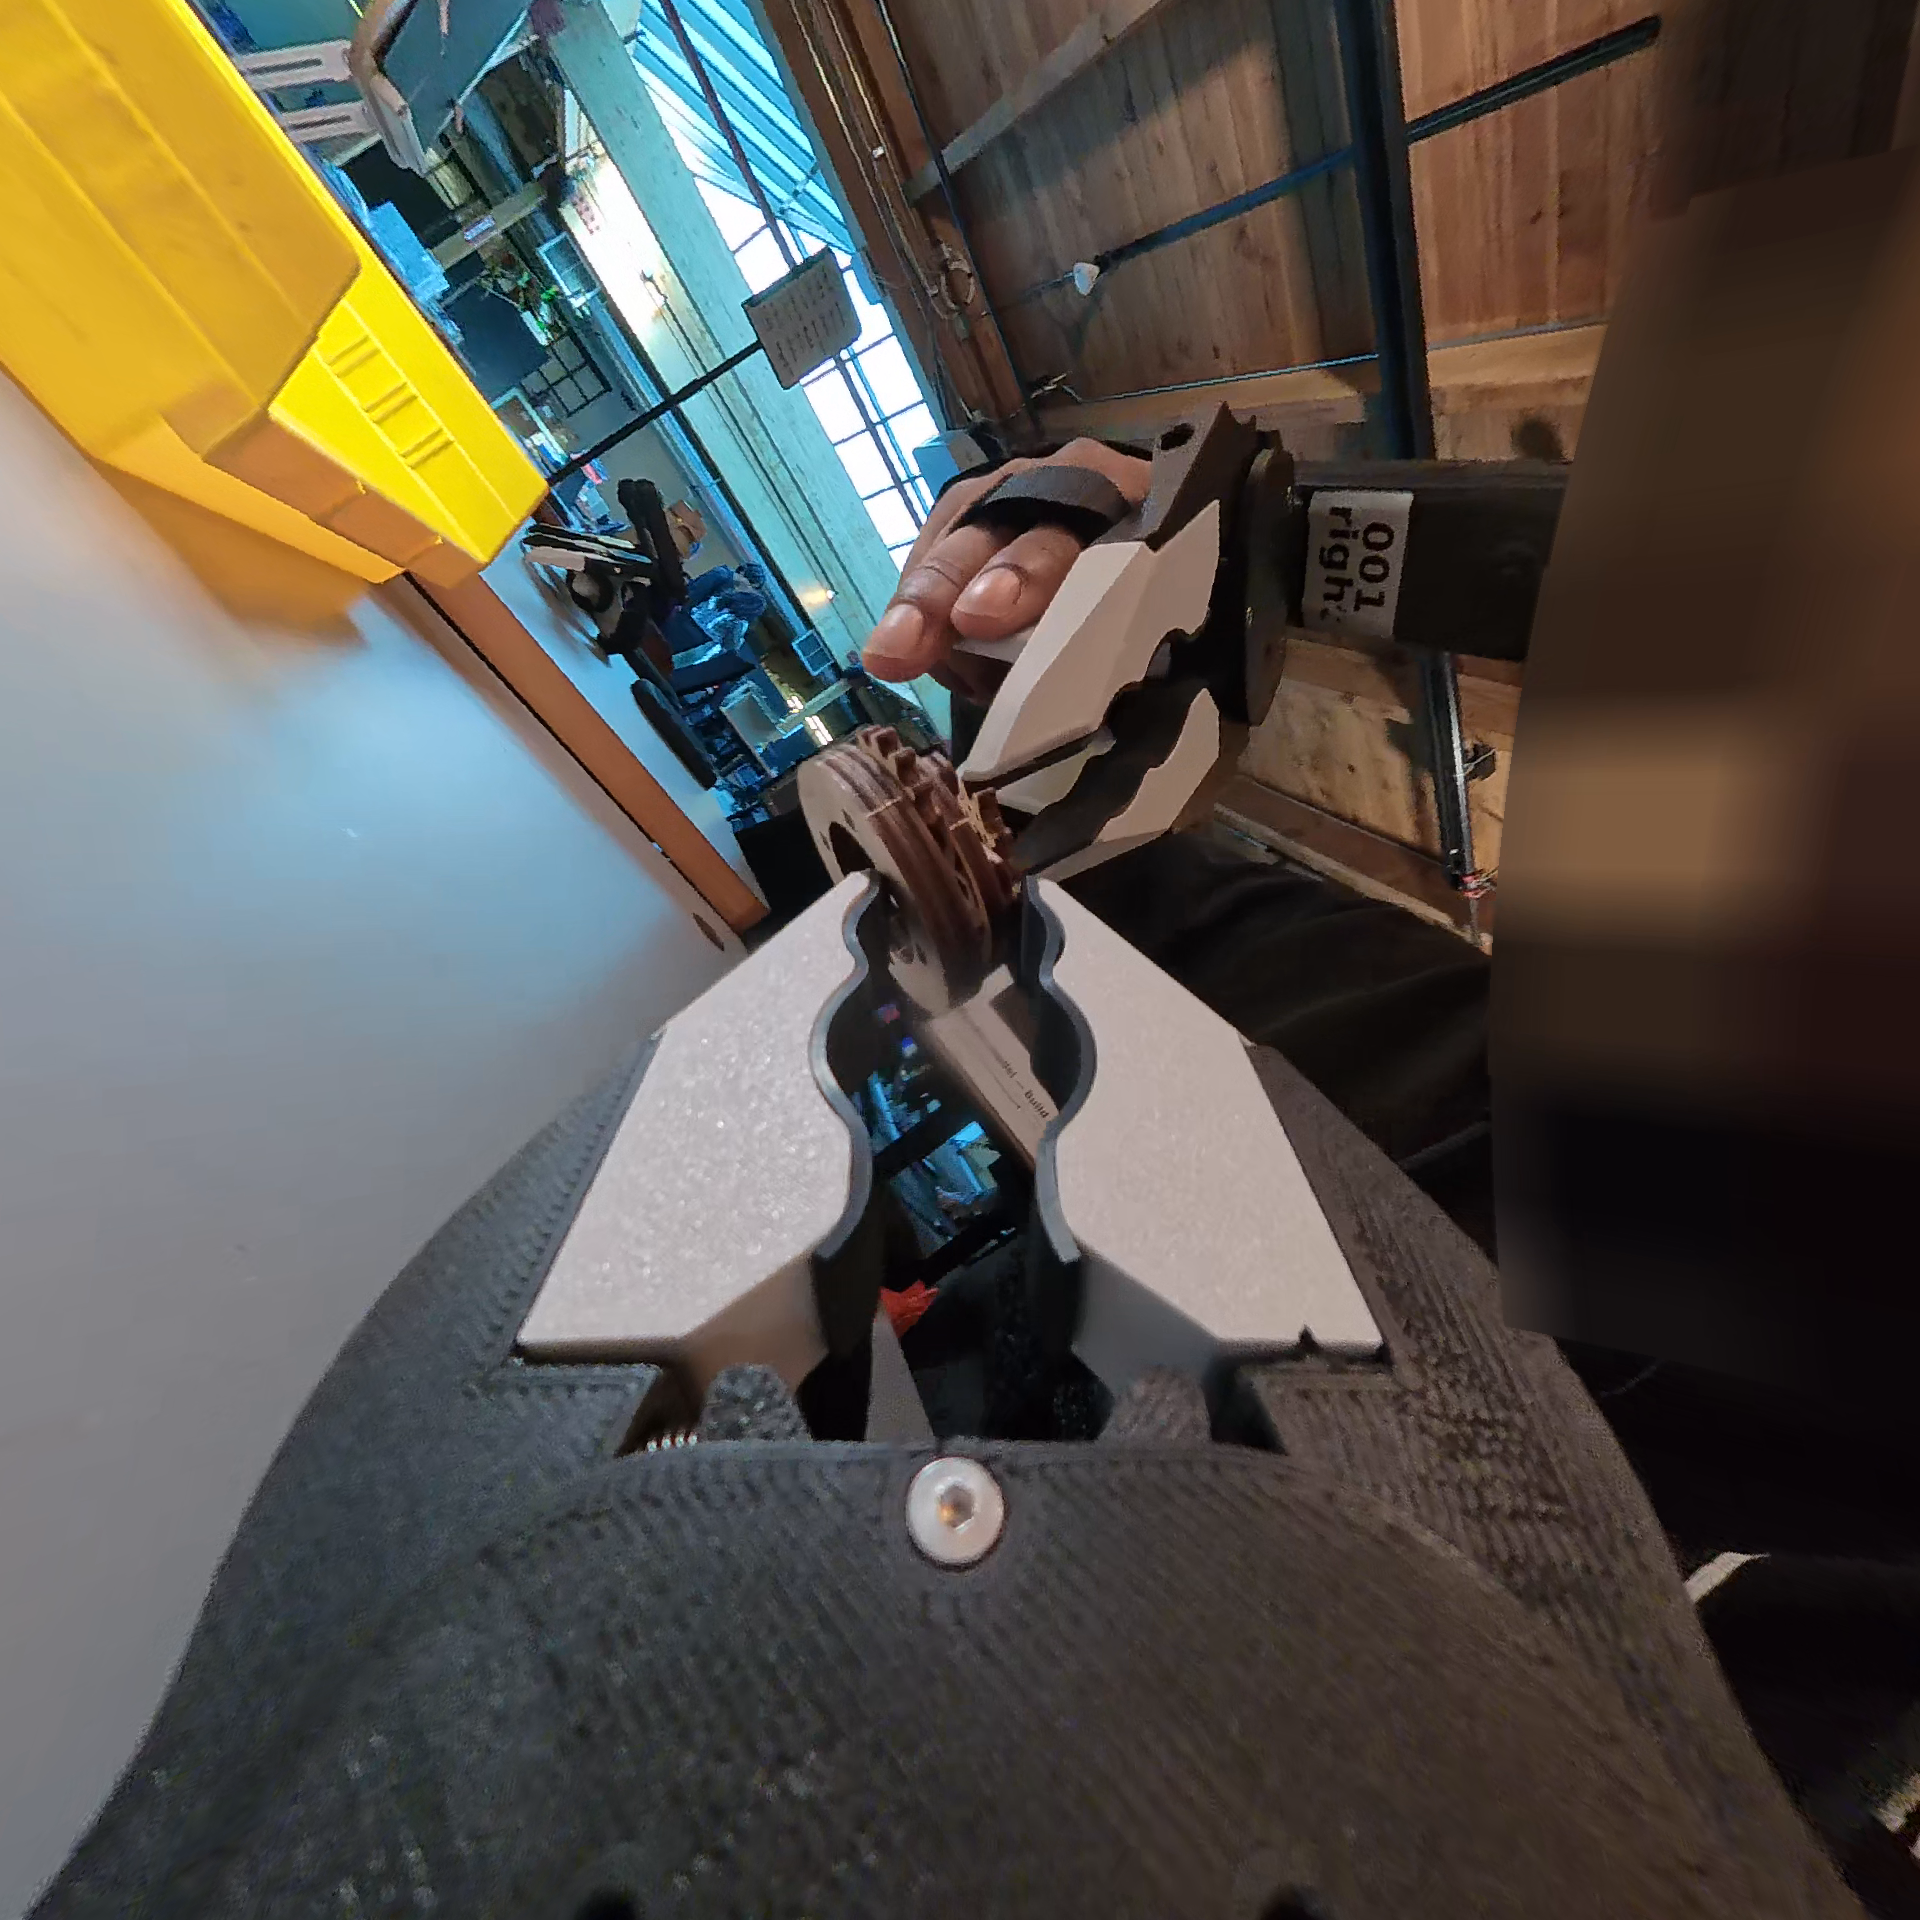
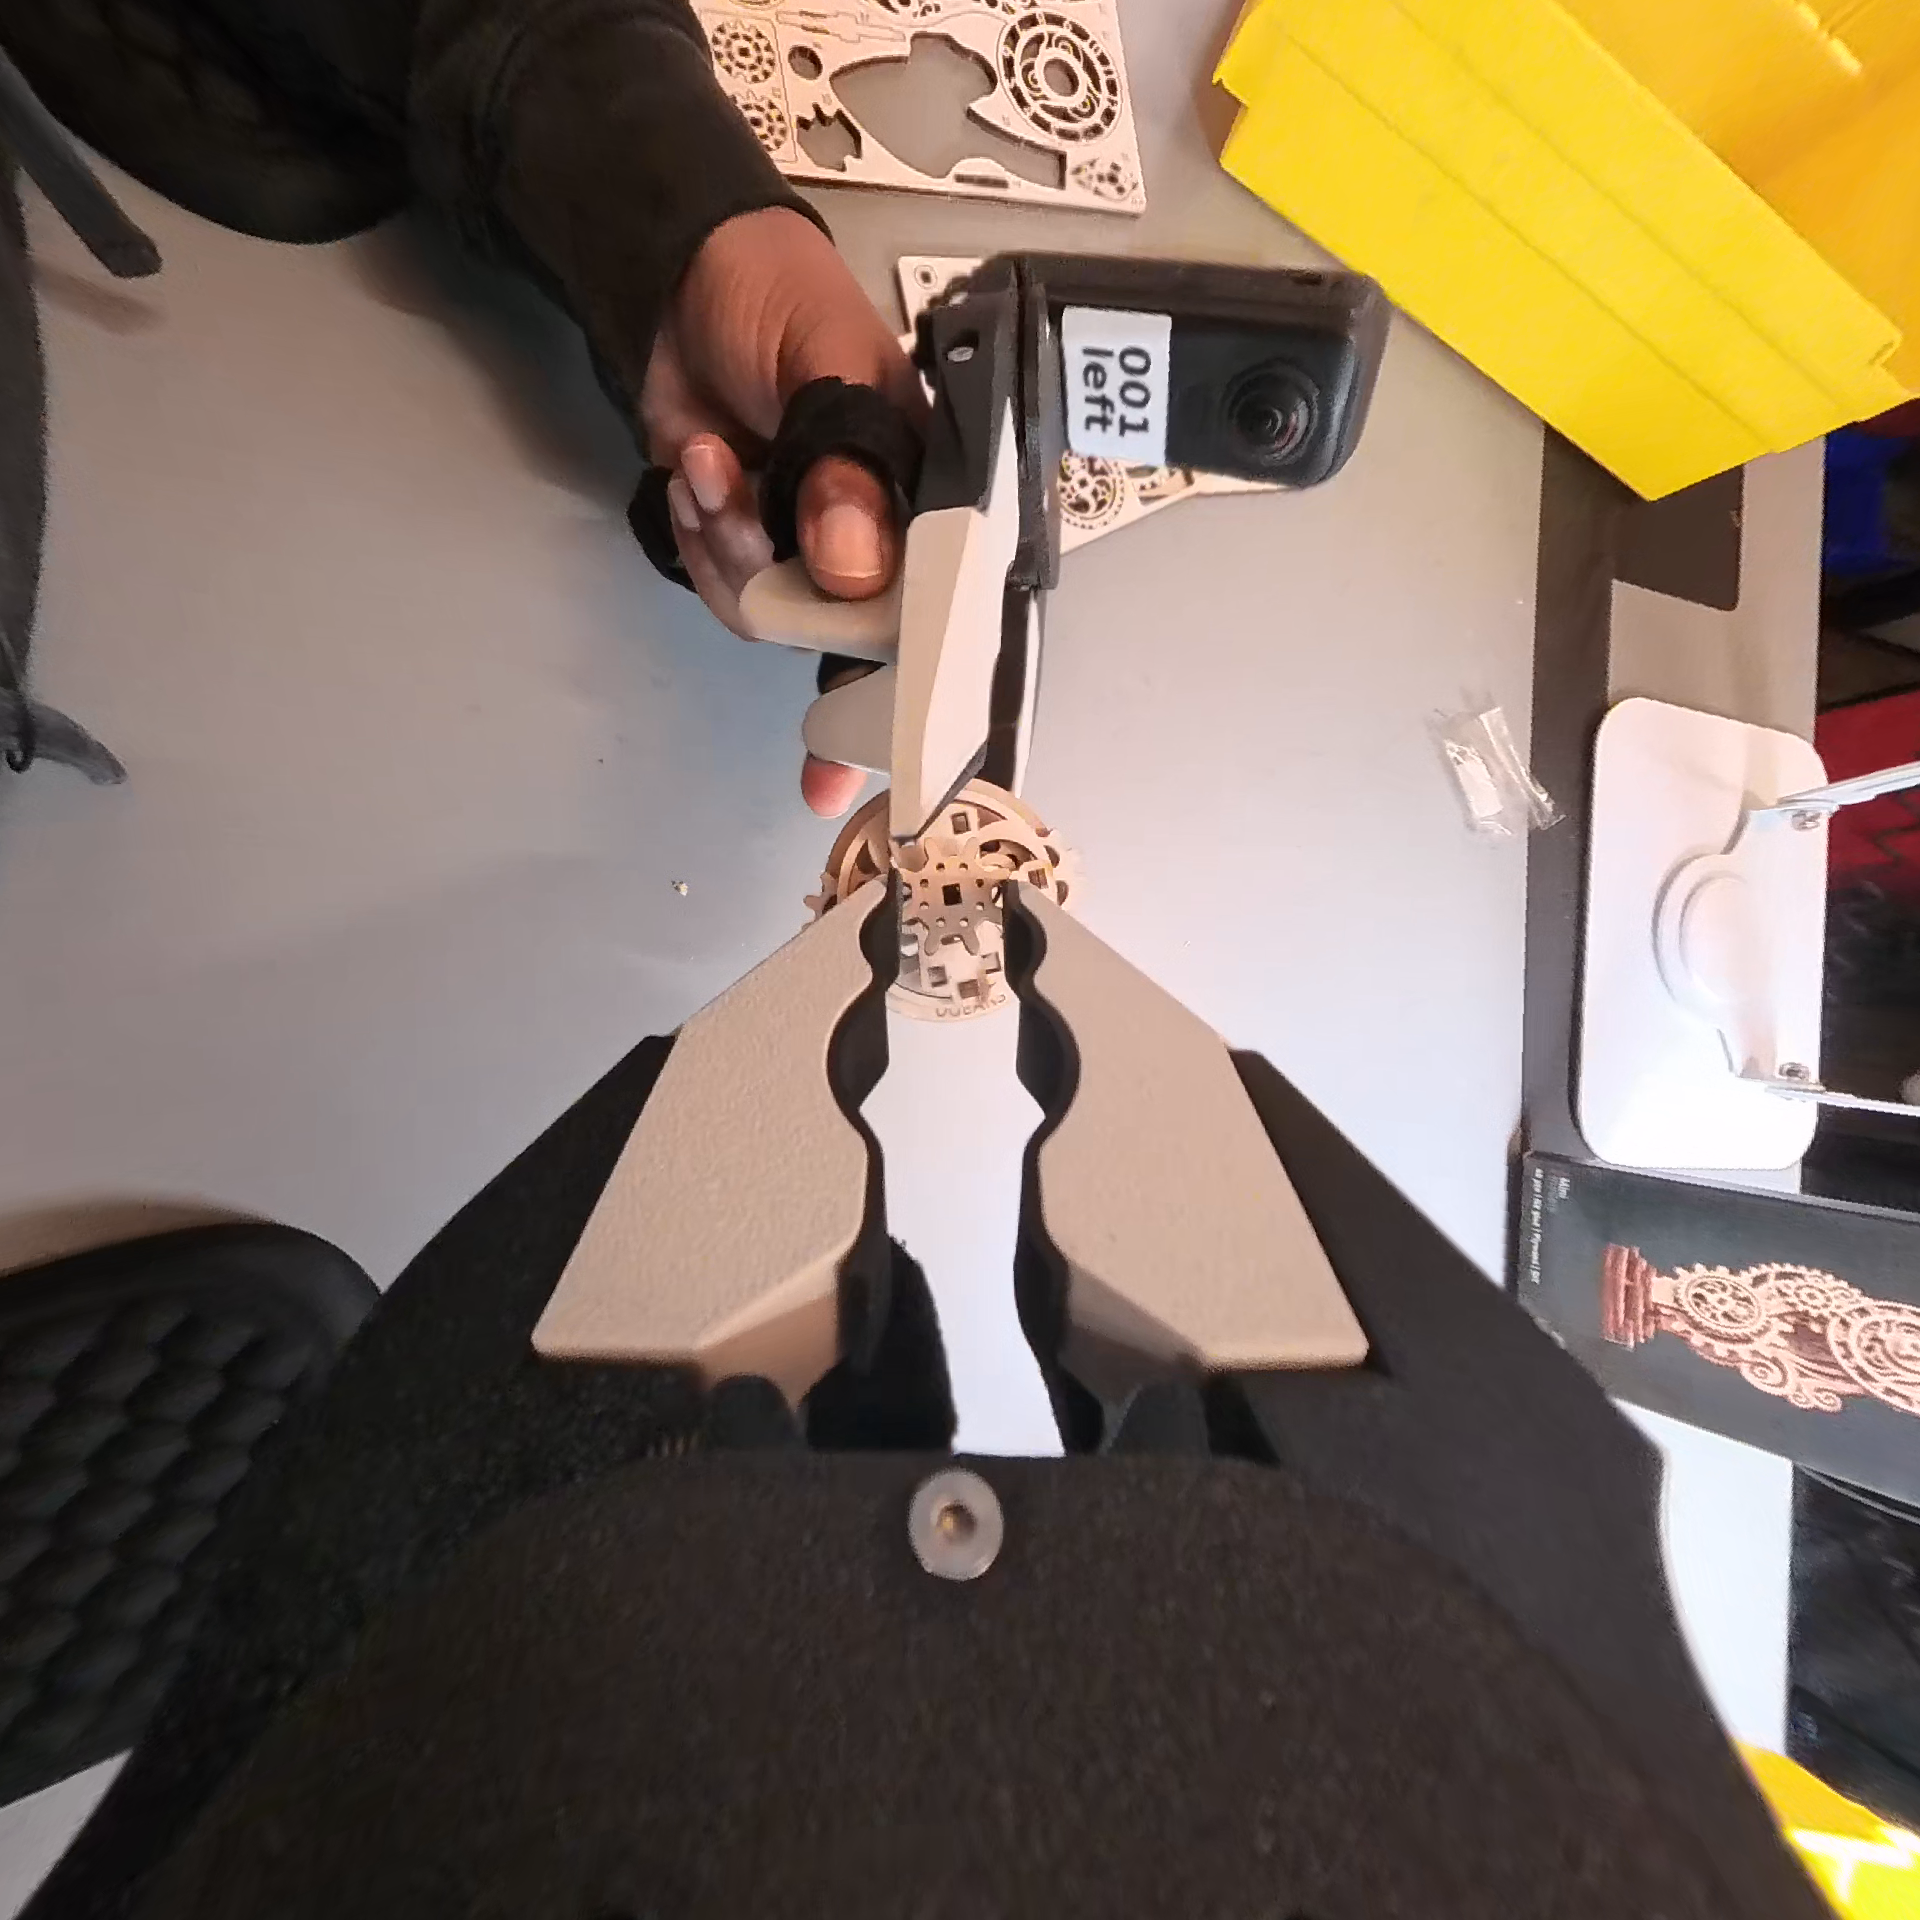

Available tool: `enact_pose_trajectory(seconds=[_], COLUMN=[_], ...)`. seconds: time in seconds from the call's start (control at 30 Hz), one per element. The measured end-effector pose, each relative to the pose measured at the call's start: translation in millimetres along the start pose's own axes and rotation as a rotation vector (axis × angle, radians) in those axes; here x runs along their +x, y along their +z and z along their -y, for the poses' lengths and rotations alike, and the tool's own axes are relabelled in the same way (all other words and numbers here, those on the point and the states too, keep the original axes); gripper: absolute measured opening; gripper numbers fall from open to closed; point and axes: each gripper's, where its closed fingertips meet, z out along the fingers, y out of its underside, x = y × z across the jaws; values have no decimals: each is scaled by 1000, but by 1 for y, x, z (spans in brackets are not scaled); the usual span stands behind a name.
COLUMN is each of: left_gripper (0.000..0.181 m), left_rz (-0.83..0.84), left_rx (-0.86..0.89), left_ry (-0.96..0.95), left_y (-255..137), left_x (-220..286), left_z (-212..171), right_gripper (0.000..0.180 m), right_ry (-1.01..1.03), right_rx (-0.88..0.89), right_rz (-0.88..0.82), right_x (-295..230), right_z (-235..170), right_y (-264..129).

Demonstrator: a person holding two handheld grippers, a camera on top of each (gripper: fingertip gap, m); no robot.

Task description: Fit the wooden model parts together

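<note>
The round wooden gear assembly [image 1: 914,862] is held edge-on between my left gripper's fingertips, above the grey table. My left gripper [image 1: 951,899] is shut on it. In the right wrist view the left gripper [image 2: 920,821] comes down from the top and clamps the assembly's rim [image 2: 1029,821]. A small pale gear [image 2: 940,904] sits on the assembly's face. My right gripper [image 2: 951,909] has a fingertip on each side of this gear and is shut on it. In the left wrist view the right gripper [image 1: 1003,826] reaches in from the upper right and meets the assembly's far face.
Yellow bins [image 2: 1558,208] stand at the table's far right. Wooden part sheets [image 2: 935,104] lie at the far edge. A dark model box [image 2: 1714,1320], a white stand base [image 2: 1704,935] and a small plastic bag [image 2: 1486,758] lie to the right. A black chair [image 2: 135,1423] is near left. The tips of both grippers are at nearly the same place.
</note>
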Motion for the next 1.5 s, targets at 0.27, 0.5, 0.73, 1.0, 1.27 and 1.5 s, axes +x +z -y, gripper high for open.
enact_pose_trajectory(seconds=[0.27, 0.5, 0.73, 1.0, 1.27, 1.5], left_gripper=[23, 23, 23, 22, 21, 21], left_rz=[16, 6, -20, 144, 260, 345], left_rx=[-28, 17, 68, 149, 142, 6], left_ry=[105, 163, 92, 138, 292, 574], left_y=[1, -2, -6, -11, -14, -4], left_x=[4, 12, 12, 2, 3, 14], left_z=[-2, 7, 13, 27, 31, 22], right_gripper=[16, 17, 16, 16, 16, 15], right_ry=[38, 43, -12, -69, -82, -482], right_rx=[56, 135, 192, 179, 302, 342], right_rz=[21, -34, -160, -460, -718, -936], right_x=[-3, 0, 4, 18, 23, 12], right_z=[1, 8, 10, 5, 7, 10], right_y=[-2, -6, -4, 3, 4, -8])
